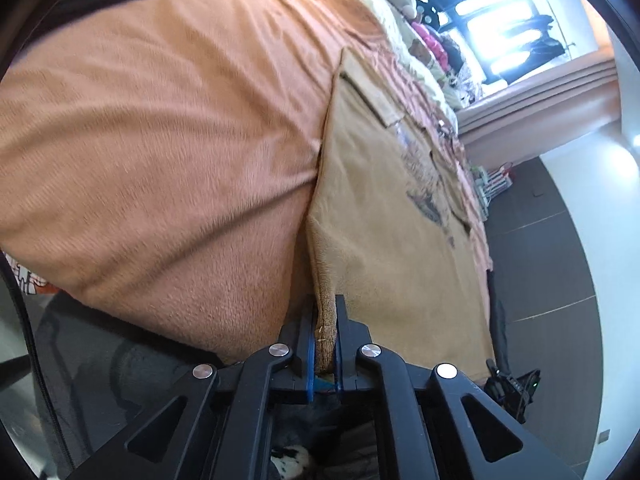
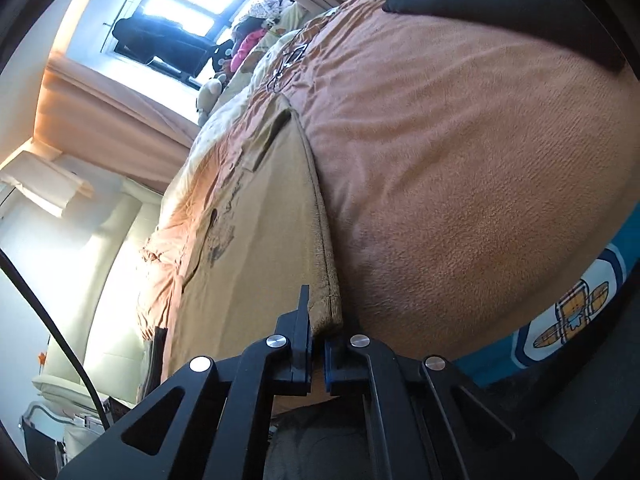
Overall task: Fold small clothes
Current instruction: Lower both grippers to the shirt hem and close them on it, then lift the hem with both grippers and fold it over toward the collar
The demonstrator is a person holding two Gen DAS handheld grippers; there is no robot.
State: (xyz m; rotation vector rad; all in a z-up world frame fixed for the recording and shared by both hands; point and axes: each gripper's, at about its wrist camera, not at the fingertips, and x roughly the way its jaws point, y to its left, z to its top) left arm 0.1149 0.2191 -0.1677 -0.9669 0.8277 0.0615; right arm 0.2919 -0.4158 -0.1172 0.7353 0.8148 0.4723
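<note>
Tan garment [image 1: 384,208] hem was pinched by left gripper [image 1: 325,336] – right gripper [image 2: 318,344] also clamped on hem, over orange blanket [image 1: 160,140].

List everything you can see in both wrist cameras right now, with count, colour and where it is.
Shirt: one, tan with a dark print, lying flat on the bed, its near hem gripped at both corners.
Blanket: one, orange, covering the bed under the shirt.
Dark clothes: a black pile, count unclear, on the blanket at the far end.
Soft toys: several, pink and cream, along the bed by the window.
Window: one, bright, behind the toys.
Curtain: one, peach, under the window.
Floor: dark grey tiles beside the bed.
Left gripper: one, black with blue pads, shut on the hem.
Right gripper: one, black with blue pads, shut on the hem's other corner.
</note>
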